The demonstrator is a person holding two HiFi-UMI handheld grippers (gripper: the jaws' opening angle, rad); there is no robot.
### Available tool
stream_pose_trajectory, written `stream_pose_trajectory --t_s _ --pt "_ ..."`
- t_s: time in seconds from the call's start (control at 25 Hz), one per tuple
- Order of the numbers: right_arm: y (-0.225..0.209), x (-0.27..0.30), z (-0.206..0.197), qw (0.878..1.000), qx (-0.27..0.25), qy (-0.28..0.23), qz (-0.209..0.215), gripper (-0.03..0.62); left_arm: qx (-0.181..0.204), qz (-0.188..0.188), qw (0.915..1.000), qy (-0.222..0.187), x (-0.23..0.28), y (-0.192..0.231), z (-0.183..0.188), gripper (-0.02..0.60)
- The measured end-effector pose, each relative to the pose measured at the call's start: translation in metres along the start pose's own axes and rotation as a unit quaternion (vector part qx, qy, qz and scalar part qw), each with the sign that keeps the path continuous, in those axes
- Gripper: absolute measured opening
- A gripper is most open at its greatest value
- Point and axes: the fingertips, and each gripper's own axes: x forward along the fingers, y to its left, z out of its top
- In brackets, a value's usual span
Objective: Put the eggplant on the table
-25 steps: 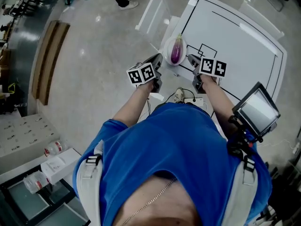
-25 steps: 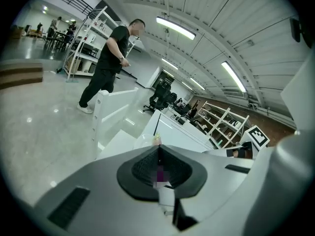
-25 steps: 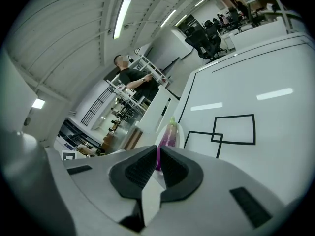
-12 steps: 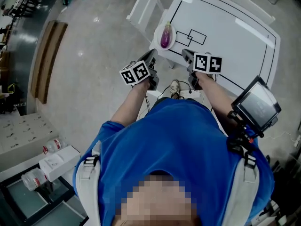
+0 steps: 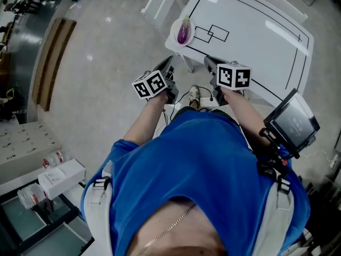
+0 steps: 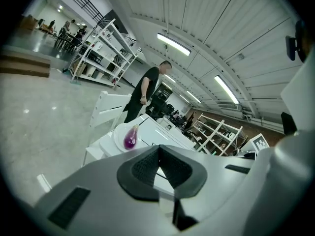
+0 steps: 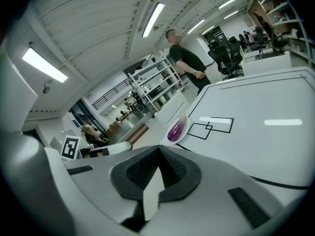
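Nearest the person, both claws hang short of the near edge of the tabletop (image 5: 256,41), well apart from the work. The left claw (image 6: 158,151) is closed pad to pad with nothing between them, and so is the right claw (image 7: 158,151). That is the first hazard. If either one goes in closed, it will likely shove the eggplant rather than grip it, so the jaws need to spread before the reach ends.

Cables and a power strip (image 5: 194,95) lie on the floor just below the claws, by the person's feet. A step towards the left corner could snag them.

Farther off, the eggplant (image 5: 183,32) lies on a white plate (image 5: 173,34) at the far-left corner of the tabletop, just left of the black taped rectangles (image 5: 211,33). The plate sits right at the edge, and I cannot tell whether its rim overhangs. A sideways nudge or a press on the rim could plausibly tip or slide it to the floor, eggplant and all.

The eggplant looks smooth and rounded. A pinch near its narrow end may squeeze it out of the pads, so a grip across the thick middle seems safer. Set down too close to the left edge, or let go from high up, it could roll off. The open white surface to the right of the plate is the better spot.

Beyond that corner stands a white chair (image 5: 160,4), which a wide swing of the left arm might knock.
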Motion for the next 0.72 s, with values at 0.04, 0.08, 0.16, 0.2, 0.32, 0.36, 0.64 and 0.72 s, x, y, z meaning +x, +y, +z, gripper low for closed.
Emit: stream_pose_trajectory --t_s 0.04,0.08,0.16,0.2,0.32,0.36,0.64,0.72 --pt "0.004 -0.004 -0.002 1.0 -0.006 -0.002 0.0 0.002 0.0 0.001 1.0 -0.001 -0.005 -0.001 -0.001 0.008" --pt "0.008 -0.008 -0.004 1.0 -0.012 -0.005 0.001 0.002 0.0 0.002 1.0 -0.001 -0.011 -0.003 -0.003 0.008" --pt "0.013 -0.014 -0.009 1.0 -0.018 -0.009 0.003 0.002 -0.001 0.002 1.0 -0.002 -0.018 -0.006 -0.008 0.008" --pt "0.015 -0.016 -0.011 1.0 -0.021 -0.009 0.005 0.002 -0.001 0.003 1.0 -0.001 -0.02 -0.006 -0.011 0.008" --pt "0.018 -0.023 -0.014 1.0 -0.028 -0.012 0.007 0.002 0.0 0.006 1.0 -0.001 -0.025 -0.008 -0.016 0.008" --pt "0.018 -0.026 -0.014 0.999 -0.03 -0.013 0.008 0.002 0.001 0.006 1.0 -0.001 -0.027 -0.01 -0.018 0.008" --pt "0.023 -0.038 -0.016 0.999 -0.042 -0.027 0.011 0.002 0.01 0.004 0.9999 -0.008 -0.037 -0.022 -0.019 0.008" --pt "0.024 -0.041 -0.016 0.998 -0.045 -0.03 0.011 0.002 0.011 0.004 0.9999 -0.009 -0.038 -0.024 -0.019 0.008"
